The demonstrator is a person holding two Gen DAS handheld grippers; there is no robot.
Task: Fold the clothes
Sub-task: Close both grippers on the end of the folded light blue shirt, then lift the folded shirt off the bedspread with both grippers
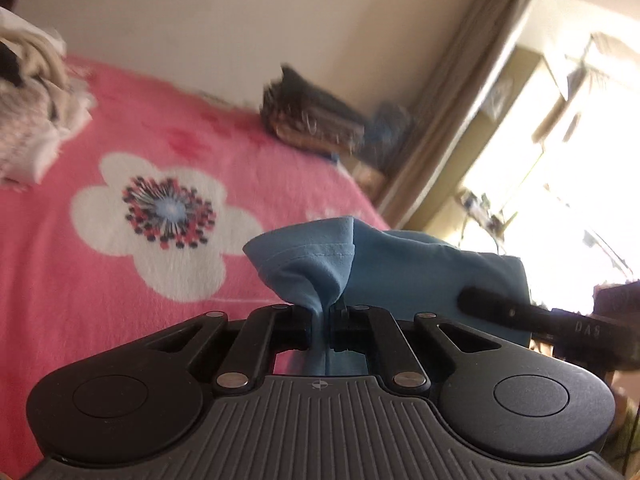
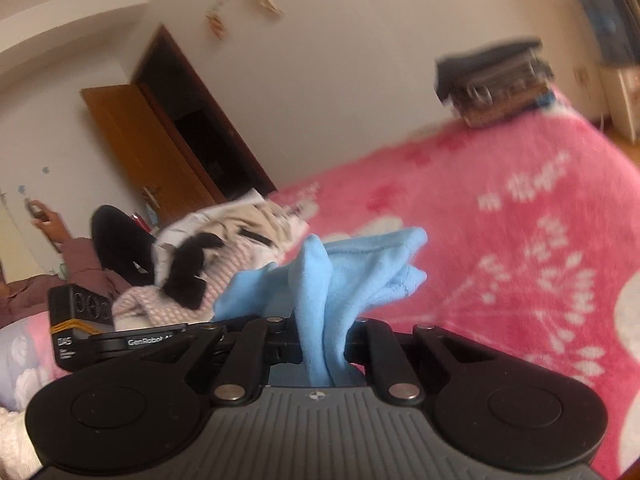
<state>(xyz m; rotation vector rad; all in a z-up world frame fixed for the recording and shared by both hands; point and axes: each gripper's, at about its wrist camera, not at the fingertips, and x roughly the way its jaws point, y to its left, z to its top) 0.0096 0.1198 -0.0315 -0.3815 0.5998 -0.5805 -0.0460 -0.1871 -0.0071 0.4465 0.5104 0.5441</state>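
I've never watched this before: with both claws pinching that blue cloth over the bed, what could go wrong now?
The left claw pinches only a small bunched bit of the blue cloth, so it might slip free. The right claw holds a thick wad, so the fold could come out crooked. The loose clothes pile lies near and could snag.

A pink blanket with big white flowers covers the bed. At its far edge, against the pale wall, stands a dark stack of books or boxes, too blurred to tell which. A brown wooden door stands open beside a dark doorway. Bright light comes from the window.
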